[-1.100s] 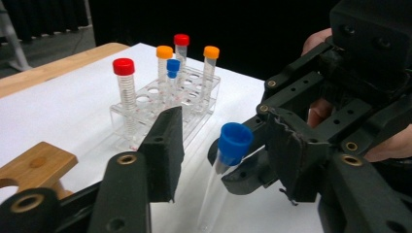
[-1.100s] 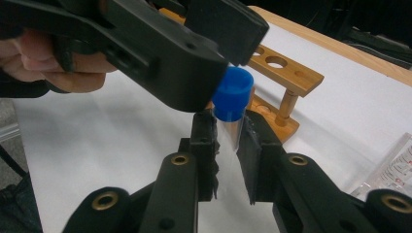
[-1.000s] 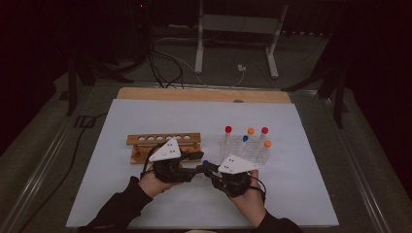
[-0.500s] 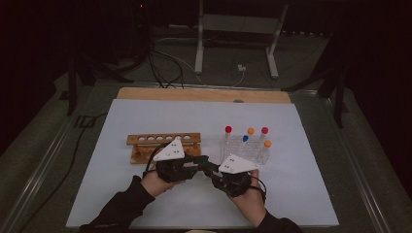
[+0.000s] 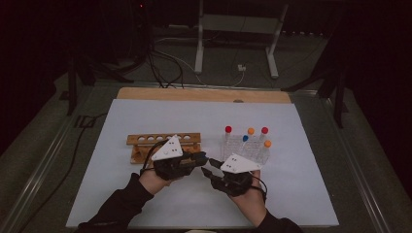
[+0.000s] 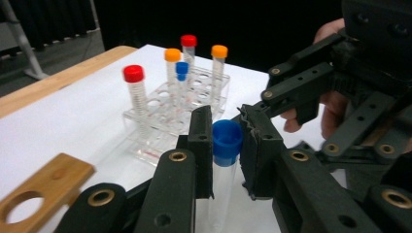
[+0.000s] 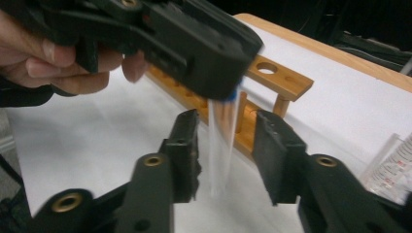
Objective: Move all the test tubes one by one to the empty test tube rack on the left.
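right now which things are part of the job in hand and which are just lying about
In the job:
- blue-capped tube, clamped at its cap by the left gripper
- right gripper, jaws just opened, off the tube
- wooden rack
- clear rack

Lying about:
- metal stand
- floor cables

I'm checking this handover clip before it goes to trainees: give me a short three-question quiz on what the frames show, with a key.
1. True or false: the left gripper is shut on the blue-capped tube.
2. The right gripper stands with its jaws: A) clamped on the tube, B) apart on either side of the tube, C) around the wooden rack.
3. How many capped tubes stand in the clear rack?

Key:
1. True; its pads press on the cap.
2. B; its jaws have just been opening, with the tube between them but untouched.
3. Five: two red, two orange, one blue.
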